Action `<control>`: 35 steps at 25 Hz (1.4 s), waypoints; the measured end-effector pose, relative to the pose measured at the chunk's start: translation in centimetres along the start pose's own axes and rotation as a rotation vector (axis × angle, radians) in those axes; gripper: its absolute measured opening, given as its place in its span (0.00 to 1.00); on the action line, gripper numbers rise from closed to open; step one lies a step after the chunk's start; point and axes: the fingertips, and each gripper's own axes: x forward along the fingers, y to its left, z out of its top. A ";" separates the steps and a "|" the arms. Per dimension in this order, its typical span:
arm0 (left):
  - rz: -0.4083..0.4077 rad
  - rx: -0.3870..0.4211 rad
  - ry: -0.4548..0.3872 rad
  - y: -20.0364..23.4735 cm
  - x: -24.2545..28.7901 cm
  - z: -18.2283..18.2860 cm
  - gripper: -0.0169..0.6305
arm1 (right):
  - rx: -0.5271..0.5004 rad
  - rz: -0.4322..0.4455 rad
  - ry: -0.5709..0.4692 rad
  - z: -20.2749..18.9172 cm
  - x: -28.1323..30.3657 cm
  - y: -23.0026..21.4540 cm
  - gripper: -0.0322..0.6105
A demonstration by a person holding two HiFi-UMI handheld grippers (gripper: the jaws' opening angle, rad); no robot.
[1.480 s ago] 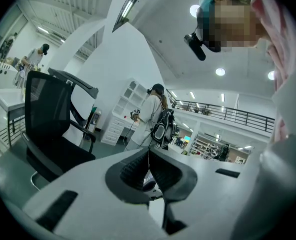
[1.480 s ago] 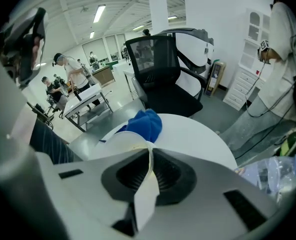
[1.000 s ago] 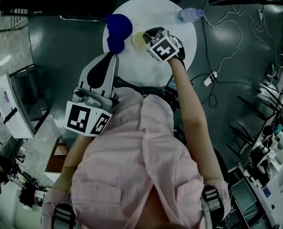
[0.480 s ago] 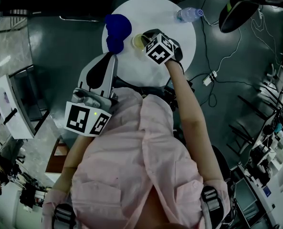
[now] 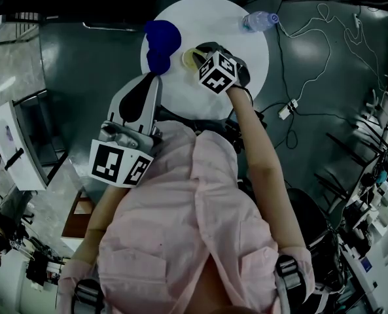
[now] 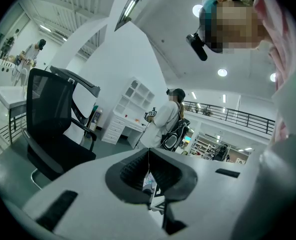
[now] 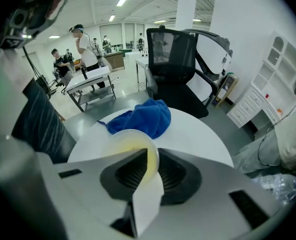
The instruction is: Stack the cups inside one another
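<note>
A pale yellow translucent cup (image 7: 130,146) is pinched by its rim and wall between the jaws of my right gripper (image 7: 148,173), which is shut on it. In the head view that cup (image 5: 190,57) shows just left of the right gripper (image 5: 200,59), over the round white table (image 5: 246,51) beside a crumpled blue cloth (image 5: 161,41). My left gripper (image 5: 149,84) is held off the table's near edge, level with it. In the left gripper view the left gripper (image 6: 148,170) has its pads together with nothing between them. No second cup is visible.
A clear plastic bottle (image 5: 259,20) lies at the table's far right edge. The blue cloth (image 7: 140,118) lies just beyond the held cup. A black office chair (image 7: 176,69) stands behind the table (image 7: 197,134). Cables and a power strip (image 5: 286,108) lie on the floor.
The right gripper has rolled a little about its own axis and the cup has turned with it. The left gripper has not moved.
</note>
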 end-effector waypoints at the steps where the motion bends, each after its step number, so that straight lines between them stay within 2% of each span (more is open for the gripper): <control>1: 0.000 0.000 0.001 0.0 0.0 0.0 0.05 | -0.002 0.002 -0.005 0.1 0.0 0.1 0.12; 2: 0.000 0.000 0.001 0.0 0.0 0.0 0.05 | -0.001 0.004 -0.010 0.2 0.0 0.2 0.12; 4: -0.001 0.001 0.002 0.0 0.1 0.0 0.05 | 0.001 0.011 -0.015 0.2 0.1 0.3 0.24; 5: -0.002 0.001 0.002 0.0 0.1 0.0 0.06 | 0.002 0.014 -0.017 0.3 0.1 0.4 0.26; 13: -0.004 0.000 0.001 -0.1 0.0 0.2 0.05 | 0.024 0.010 -0.038 0.6 -0.2 0.0 0.31; 16: -0.003 -0.001 0.000 -0.1 0.0 0.2 0.05 | 0.037 -0.004 -0.045 0.6 -0.3 -0.4 0.36; 35: -0.003 -0.003 0.006 0.1 0.1 0.2 0.05 | 0.073 -0.057 -0.052 0.3 -0.6 -1.8 0.38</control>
